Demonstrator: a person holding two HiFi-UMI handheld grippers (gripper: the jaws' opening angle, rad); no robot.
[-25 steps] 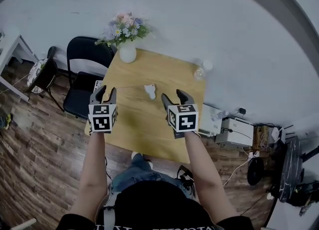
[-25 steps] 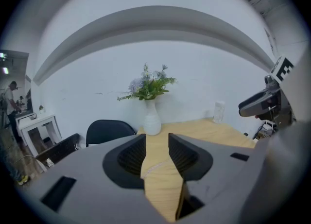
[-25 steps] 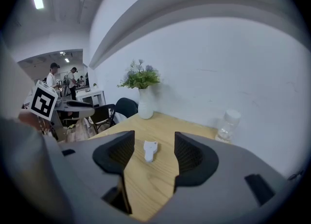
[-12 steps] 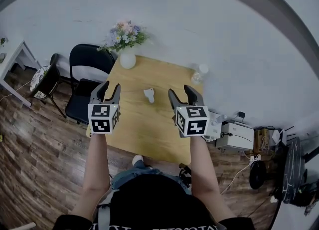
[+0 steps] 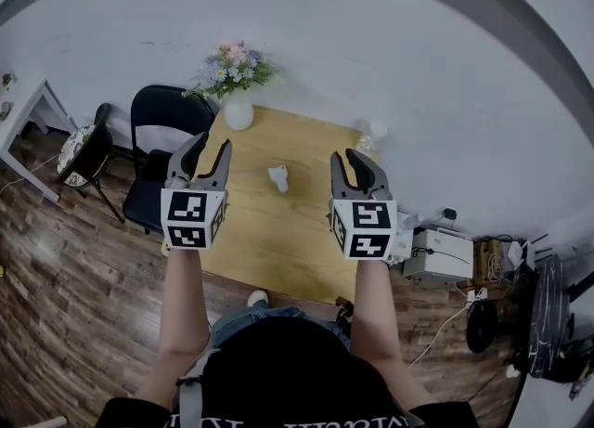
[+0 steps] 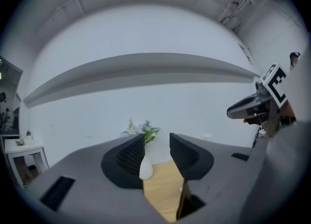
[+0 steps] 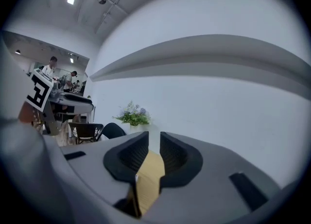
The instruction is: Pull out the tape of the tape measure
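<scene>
Overhead, the head view showed a smooth, pale wooden desk (image 5: 278, 240) with square corners, standing on dark plank flooring against a plain white wall. The tape measure (image 5: 278, 177), a small whitish lump, lay near the desk's middle, between the two grippers and touching neither. A round white vase (image 5: 238, 115) of mixed flowers (image 5: 232, 62) stood at the desk's 11 o'clock corner. A clear bottle (image 5: 371, 134) stood at the 1 o'clock corner; what it held could not be told. A black chair (image 5: 158, 129) stood close against the 9 o'clock edge, and pale boxy devices (image 5: 436, 250) sat on the floor at 3 o'clock. The middle and near part of the desk lay bare. The left gripper (image 5: 210, 148) was raised over the 9 o'clock edge and the right gripper (image 5: 351, 159) over the 3 o'clock side, each topped by its marker cube.

Next, the left gripper view showed black ribbed pads standing apart with nothing between the jaws. Through the gap appeared the vase, the flowers above it and a strip of desk. The right gripper showed at 3 o'clock.

Lastly, the right gripper view showed its jaws, which had just been closing, with only a narrow slit left and nothing held. Yellow desk wood filled the slit, with the flowers at 10 o'clock.
</scene>
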